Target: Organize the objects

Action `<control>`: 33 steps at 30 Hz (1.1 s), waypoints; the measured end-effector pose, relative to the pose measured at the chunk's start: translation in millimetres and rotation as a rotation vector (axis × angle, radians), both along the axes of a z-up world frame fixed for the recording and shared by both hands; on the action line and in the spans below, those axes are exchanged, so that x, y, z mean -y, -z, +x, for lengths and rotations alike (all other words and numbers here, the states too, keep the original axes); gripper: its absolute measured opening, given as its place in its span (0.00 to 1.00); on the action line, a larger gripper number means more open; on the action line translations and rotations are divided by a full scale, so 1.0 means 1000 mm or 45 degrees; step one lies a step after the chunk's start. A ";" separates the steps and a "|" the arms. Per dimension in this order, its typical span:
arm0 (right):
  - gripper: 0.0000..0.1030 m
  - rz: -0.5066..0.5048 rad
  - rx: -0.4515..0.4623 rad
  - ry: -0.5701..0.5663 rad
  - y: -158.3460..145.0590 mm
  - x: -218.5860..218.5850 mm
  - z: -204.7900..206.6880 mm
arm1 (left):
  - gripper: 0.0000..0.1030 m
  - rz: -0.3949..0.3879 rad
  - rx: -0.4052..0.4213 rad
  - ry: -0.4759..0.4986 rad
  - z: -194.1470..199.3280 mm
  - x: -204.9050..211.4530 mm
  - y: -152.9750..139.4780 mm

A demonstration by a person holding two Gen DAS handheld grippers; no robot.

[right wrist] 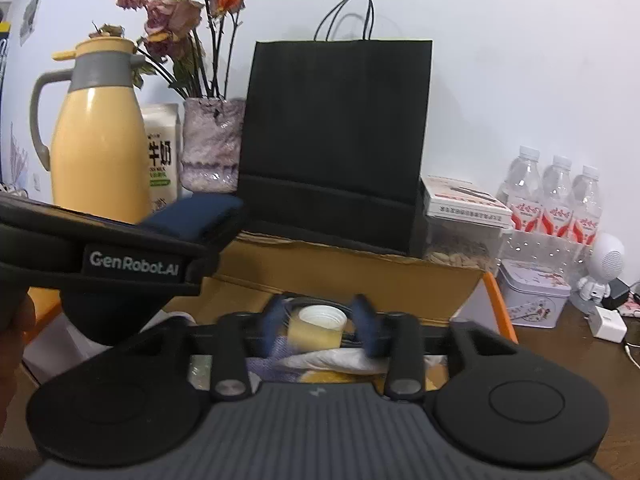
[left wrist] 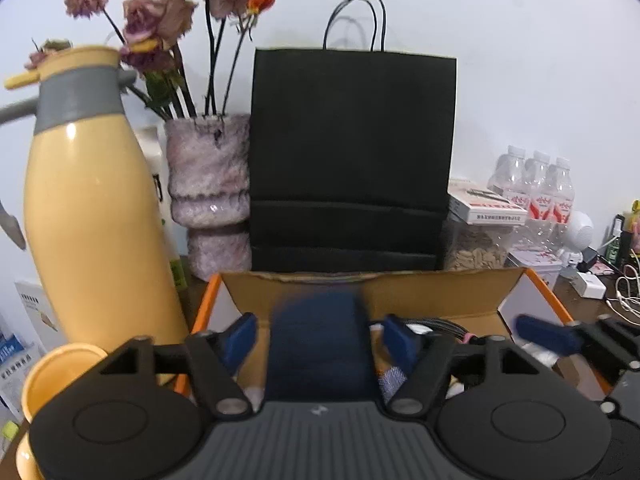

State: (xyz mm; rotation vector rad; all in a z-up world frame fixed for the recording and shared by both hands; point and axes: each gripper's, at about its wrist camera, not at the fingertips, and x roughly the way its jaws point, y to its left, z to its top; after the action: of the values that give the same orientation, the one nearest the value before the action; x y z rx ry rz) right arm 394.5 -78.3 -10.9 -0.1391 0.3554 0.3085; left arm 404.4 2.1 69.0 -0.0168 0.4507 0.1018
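My left gripper (left wrist: pixel 320 338) holds a dark blue folded cloth-like object (left wrist: pixel 320 344) between its blue fingers, above an open cardboard box (left wrist: pixel 400 296) with orange edges. In the right wrist view the left gripper (right wrist: pixel 200 220) shows at the left with the blue object (right wrist: pixel 192 216) in it. My right gripper (right wrist: pixel 322 320) is shut on a small jar with a white cap (right wrist: pixel 320 324), over the box (right wrist: pixel 360 276) interior. The box holds cables, a plastic bag and other items, partly hidden.
A yellow thermos jug (left wrist: pixel 92 220), a yellow cup (left wrist: pixel 60 368), a vase of dried roses (left wrist: pixel 208 188) and a black paper bag (left wrist: pixel 352 160) stand behind the box. Water bottles (right wrist: pixel 556 200), a tin (right wrist: pixel 532 296), a white robot figure (right wrist: pixel 604 264) and chargers sit right.
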 end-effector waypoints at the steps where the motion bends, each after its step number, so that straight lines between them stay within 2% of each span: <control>1: 0.75 -0.003 0.003 0.003 0.000 0.001 0.000 | 0.95 0.012 0.011 -0.001 -0.001 0.001 -0.001; 2: 0.80 -0.006 0.004 0.003 -0.001 0.003 -0.001 | 1.00 0.021 0.029 0.002 -0.003 0.001 -0.002; 4: 0.99 -0.001 0.003 0.000 -0.002 0.006 -0.002 | 1.00 0.034 0.071 0.003 -0.008 0.003 -0.004; 15: 1.00 0.003 -0.006 -0.022 -0.007 0.013 -0.019 | 1.00 0.039 0.083 -0.004 -0.028 0.005 -0.009; 25: 1.00 0.032 -0.054 -0.033 -0.017 0.033 -0.087 | 1.00 -0.009 0.003 -0.032 -0.105 -0.005 -0.015; 33: 1.00 0.052 -0.142 -0.025 -0.018 0.047 -0.144 | 1.00 0.010 -0.091 -0.069 -0.165 -0.004 -0.011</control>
State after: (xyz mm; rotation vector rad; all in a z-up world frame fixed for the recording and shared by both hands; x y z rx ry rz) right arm 250.5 -125.5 7.0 -0.0857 0.4578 0.3437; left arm 239.2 6.4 80.0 -0.0180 0.5215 0.1576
